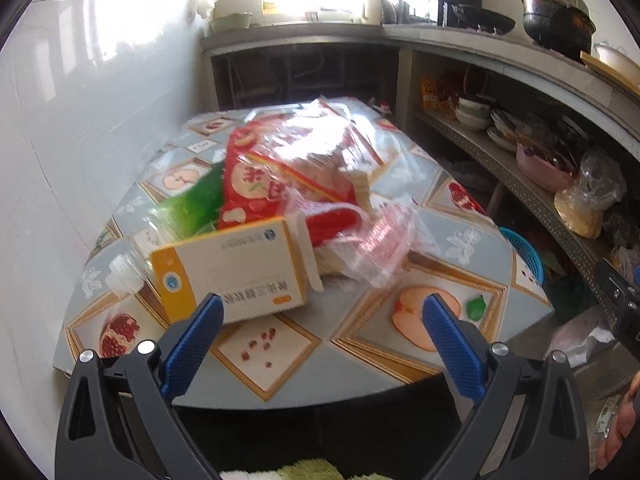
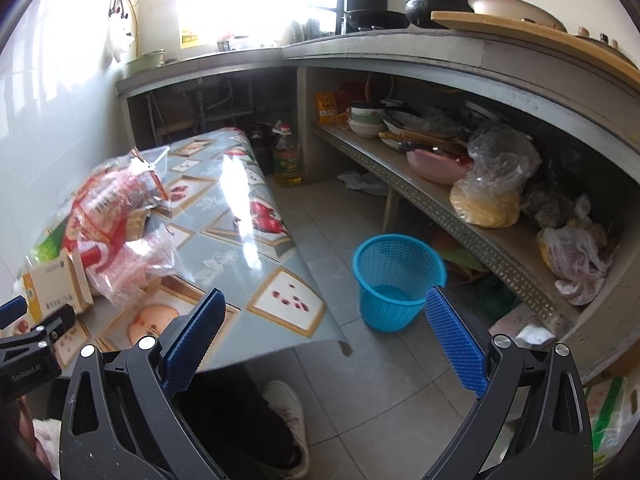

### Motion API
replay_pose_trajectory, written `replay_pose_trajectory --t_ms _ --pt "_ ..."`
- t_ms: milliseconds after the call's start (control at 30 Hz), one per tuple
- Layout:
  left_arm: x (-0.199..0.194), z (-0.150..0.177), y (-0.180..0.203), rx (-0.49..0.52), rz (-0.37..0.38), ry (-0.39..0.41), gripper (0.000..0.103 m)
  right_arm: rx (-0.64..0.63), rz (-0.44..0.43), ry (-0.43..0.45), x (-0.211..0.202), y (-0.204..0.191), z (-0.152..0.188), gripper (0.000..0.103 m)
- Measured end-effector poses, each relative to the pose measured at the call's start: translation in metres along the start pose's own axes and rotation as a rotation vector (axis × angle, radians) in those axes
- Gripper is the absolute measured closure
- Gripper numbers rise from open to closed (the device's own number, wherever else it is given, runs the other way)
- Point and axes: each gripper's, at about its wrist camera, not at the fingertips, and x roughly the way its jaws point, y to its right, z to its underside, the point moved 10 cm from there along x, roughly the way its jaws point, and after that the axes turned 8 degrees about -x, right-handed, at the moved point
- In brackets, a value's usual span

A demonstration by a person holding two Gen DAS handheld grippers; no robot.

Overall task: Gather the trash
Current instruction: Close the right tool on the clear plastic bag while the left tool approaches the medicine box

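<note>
Both grippers are spread wide and hold nothing. Left gripper (image 1: pixel 322 306), with blue ribbed pads, hangs over the near edge of a table (image 1: pixel 360 344) covered in a fruit-patterned cloth. Just ahead of its left fingertip (image 1: pixel 208 312) lies a white and yellow cardboard box (image 1: pixel 236 272), one end flap open. Behind the box sits a heap of trash: a large red printed plastic bag (image 1: pixel 280 168), a crumpled clear and pink wrapper (image 1: pixel 384 244) to the right of the box, a green wrapper (image 1: pixel 196 200) on the left, and a clear plastic bottle (image 1: pixel 124 272) beside the box. Right gripper (image 2: pixel 324 304) points past the table's corner toward the tiled floor. A blue mesh wastebasket (image 2: pixel 396 280) stands on that floor, beside the table and near a low shelf (image 2: pixel 460 216) crowded with bowls and bags.
</note>
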Motion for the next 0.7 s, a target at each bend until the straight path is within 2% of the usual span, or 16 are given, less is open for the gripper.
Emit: replay_pose_trajectory --t_ms 67,200,300,400,500,700 --pt "-0.001 -0.013 -0.016 -0.016 0.000 0.045 0.005 0.012 -0.047 -0.005 0.006 -0.014 -0.007 0.007" --pt "-0.007 -0.041 -0.043 0.001 0.026 0.143 0.005 0.066 -0.221 -0.062 0.027 -0.048 -0.015 0.007" --pt "-0.011 -0.053 -0.052 0.108 0.063 0.198 0.005 0.102 -0.333 -0.116 0.041 -0.070 -0.018 0.007" --pt "-0.014 -0.054 -0.059 0.226 0.069 0.223 0.005 0.105 -0.393 -0.168 0.054 -0.090 -0.020 0.007" --pt "-0.014 -0.045 -0.062 0.321 0.081 0.198 0.005 0.087 -0.440 -0.218 0.061 -0.103 -0.018 0.007" --pt "0.000 -0.026 -0.056 0.409 0.089 0.100 0.005 0.085 -0.514 -0.324 0.072 -0.121 -0.021 0.007"
